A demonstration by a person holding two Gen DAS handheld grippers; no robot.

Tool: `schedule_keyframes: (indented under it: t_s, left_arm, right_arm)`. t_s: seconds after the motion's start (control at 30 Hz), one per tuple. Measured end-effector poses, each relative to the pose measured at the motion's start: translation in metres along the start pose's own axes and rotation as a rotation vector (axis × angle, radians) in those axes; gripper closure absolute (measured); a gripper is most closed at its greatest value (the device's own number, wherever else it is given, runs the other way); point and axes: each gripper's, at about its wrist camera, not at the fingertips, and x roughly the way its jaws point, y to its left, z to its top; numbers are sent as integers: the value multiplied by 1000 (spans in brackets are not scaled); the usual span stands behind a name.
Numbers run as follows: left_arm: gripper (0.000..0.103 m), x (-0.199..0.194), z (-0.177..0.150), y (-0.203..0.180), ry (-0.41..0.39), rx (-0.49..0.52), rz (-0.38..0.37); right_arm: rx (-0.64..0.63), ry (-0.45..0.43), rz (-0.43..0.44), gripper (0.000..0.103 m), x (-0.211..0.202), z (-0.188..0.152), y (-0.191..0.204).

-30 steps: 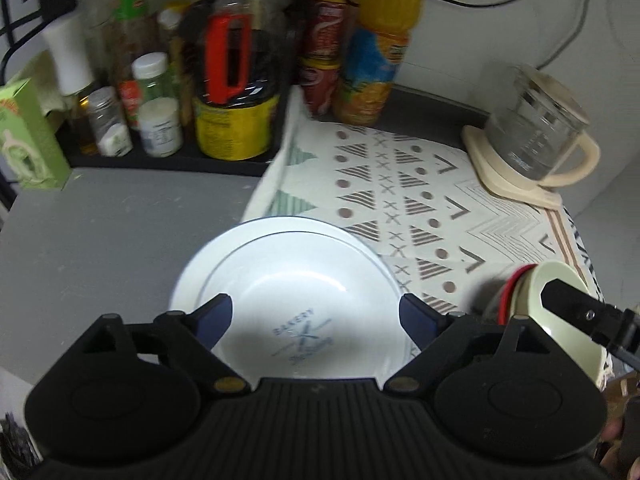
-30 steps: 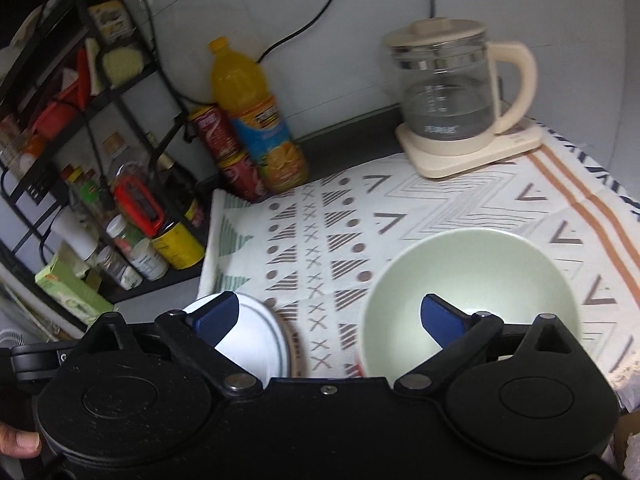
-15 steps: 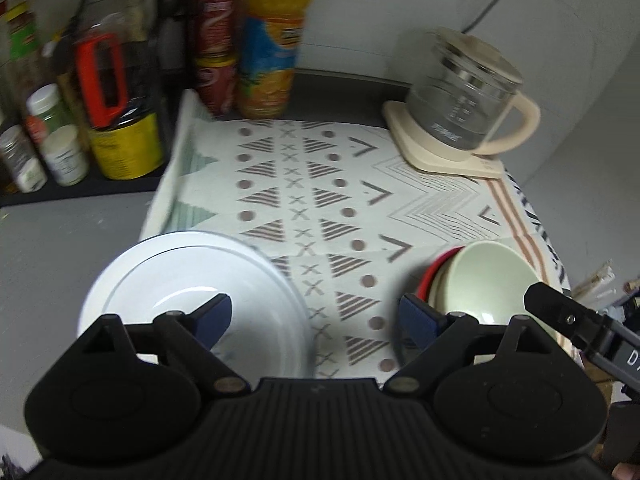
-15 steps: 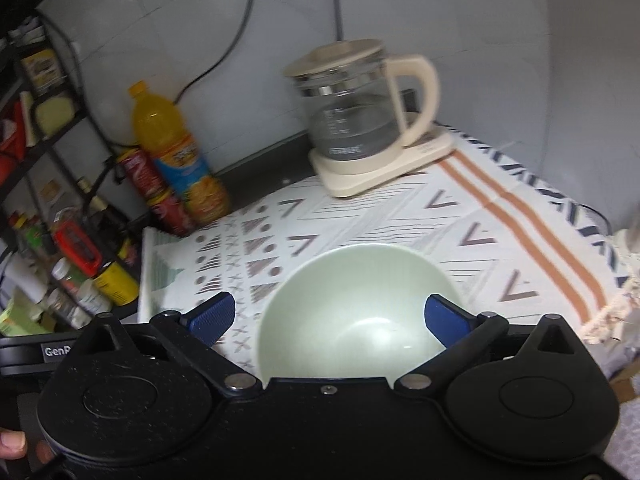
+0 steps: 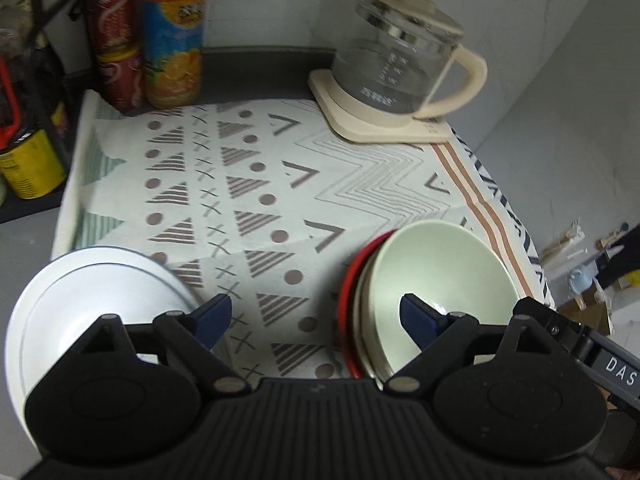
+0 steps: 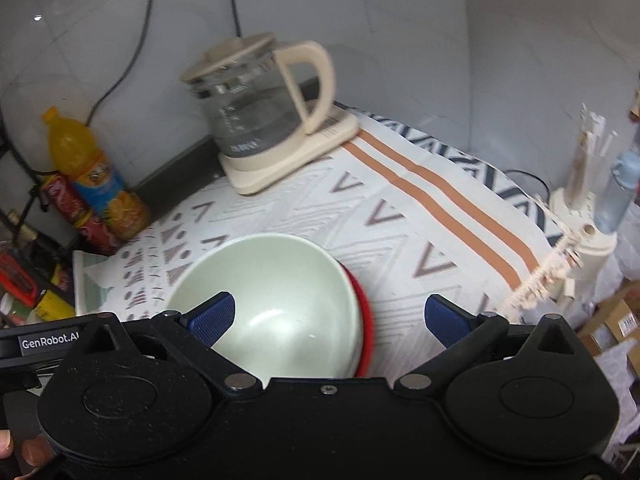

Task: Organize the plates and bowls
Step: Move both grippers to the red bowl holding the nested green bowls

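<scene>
A pale green bowl (image 5: 440,280) sits nested in a stack with a red-rimmed dish (image 5: 346,300) under it, on the patterned cloth (image 5: 260,184). A white plate (image 5: 80,300) lies at the cloth's left edge, partly on the grey counter. My left gripper (image 5: 316,316) is open and empty, hovering between plate and bowl stack. In the right wrist view the green bowl (image 6: 276,300) shows with the red rim (image 6: 366,320) at its right. My right gripper (image 6: 330,318) is open and empty, its left finger over the bowl.
A glass kettle (image 5: 396,68) on a cream base stands at the back right. An orange juice bottle (image 5: 172,36) and red cans (image 5: 116,40) stand at the back left. A shelf with jars (image 5: 28,160) is at the left. A cream holder (image 6: 580,208) stands past the cloth's right edge.
Both grippers swung to the right. The white plate slid from the centre of the left view to its lower left; the bowl stack moved toward the centre. Both grippers stayed open.
</scene>
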Motion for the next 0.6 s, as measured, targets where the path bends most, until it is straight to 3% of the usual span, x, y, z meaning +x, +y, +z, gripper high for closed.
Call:
schedule_keyframes:
  t_s: [0.2,0.6]
  left_arm:
    - [13,20,-1,-8,38,43,-35]
    - [20,48,-9,-1,116,51,-91]
  right_arm:
    - [64,46,-38,2,11,-11,-16]
    - [143,169,-57,24,33,-37,-22]
